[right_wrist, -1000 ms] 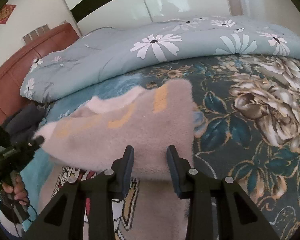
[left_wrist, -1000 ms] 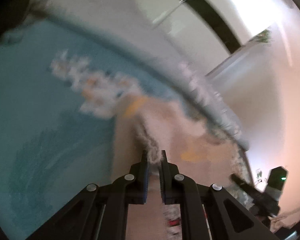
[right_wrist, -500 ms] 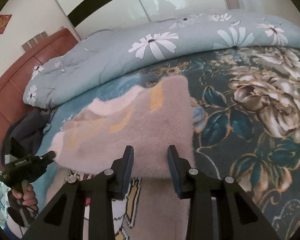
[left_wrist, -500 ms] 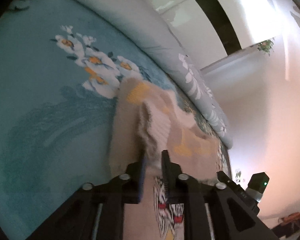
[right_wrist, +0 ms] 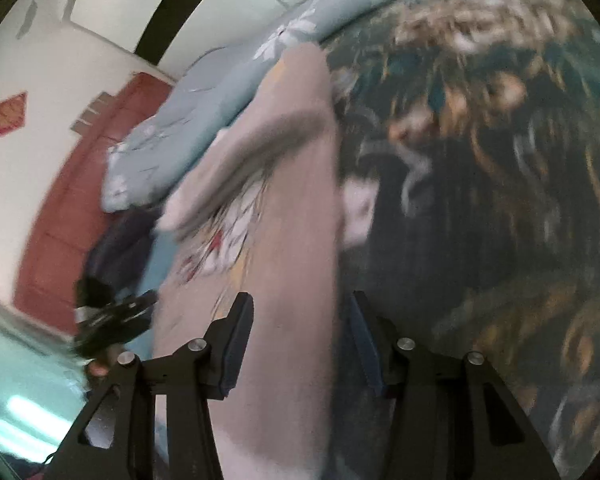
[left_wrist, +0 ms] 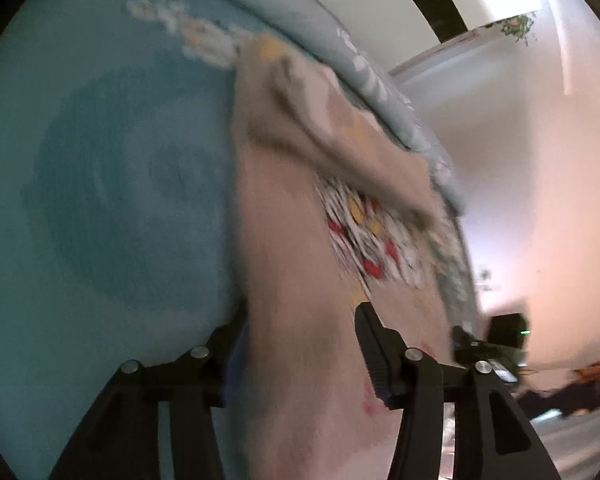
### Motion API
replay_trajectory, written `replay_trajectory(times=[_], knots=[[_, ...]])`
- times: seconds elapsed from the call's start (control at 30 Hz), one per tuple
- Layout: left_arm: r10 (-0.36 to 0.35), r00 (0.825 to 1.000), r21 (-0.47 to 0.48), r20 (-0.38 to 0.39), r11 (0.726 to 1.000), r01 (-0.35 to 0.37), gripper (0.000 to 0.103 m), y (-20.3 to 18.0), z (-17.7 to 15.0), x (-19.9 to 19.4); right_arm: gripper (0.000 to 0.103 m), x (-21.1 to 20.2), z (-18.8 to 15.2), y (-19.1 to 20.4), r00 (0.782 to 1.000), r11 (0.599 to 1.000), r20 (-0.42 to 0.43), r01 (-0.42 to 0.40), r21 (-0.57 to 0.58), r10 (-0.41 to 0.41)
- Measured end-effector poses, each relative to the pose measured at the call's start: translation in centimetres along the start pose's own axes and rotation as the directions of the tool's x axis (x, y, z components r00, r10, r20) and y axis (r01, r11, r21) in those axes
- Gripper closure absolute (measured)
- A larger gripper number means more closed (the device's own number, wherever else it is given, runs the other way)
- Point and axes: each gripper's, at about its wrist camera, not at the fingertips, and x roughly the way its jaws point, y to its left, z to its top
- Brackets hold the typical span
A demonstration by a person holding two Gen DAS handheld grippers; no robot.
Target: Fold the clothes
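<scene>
Jaws opening on both the left gripper (left_wrist: 300,344) and right gripper (right_wrist: 300,334), the pinkish sweater (right_wrist: 292,240) lies loose between them on the bed (right_wrist: 500,200).

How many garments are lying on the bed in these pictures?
1: a beige fleece garment with a cartoon print, partly folded on the floral bedsheet, between both opening claws. Others may be hidden.

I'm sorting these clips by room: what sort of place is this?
Most likely a bedroom: a pinkish fleece garment lies on a bed's dark floral bedspread, with a pale blue daisy-print quilt bunched behind it and a reddish-brown wooden headboard against the wall.
</scene>
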Motion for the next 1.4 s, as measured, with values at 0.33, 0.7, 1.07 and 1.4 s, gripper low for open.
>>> replay_trajectory(times=[0.33, 0.7, 1.07, 1.4], knots=[[-0.142, 0.985, -0.034, -0.097, 0.990, 0.139, 0.048, -0.2, -6.3, -1.1, 0.052, -0.7, -5.8, 1.7, 0.979, 0.986, -0.135, -0.159, -0.039, 0.153], [-0.136, 0.987, -0.015, -0.087, 0.991, 0.135, 0.048, -1.0, -8.2, -1.5, 0.053, 0.9, -4.7, 1.9, 0.980, 0.982, -0.077, -0.185, -0.031, 0.182], [-0.110, 0.993, -0.016, -0.043, 0.994, 0.109, 0.074, -0.7, -9.0, -1.8, 0.091, -1.4, -7.7, 0.3, 0.973, 0.975, -0.061, -0.220, 0.023, 0.221], [-0.319, 0.946, -0.068, 0.059, 0.944, 0.323, 0.091, -1.4, -6.7, -5.1, 0.093, -3.1, -3.7, 3.1, 0.932, 0.934, 0.068, -0.357, -0.010, 0.357]])
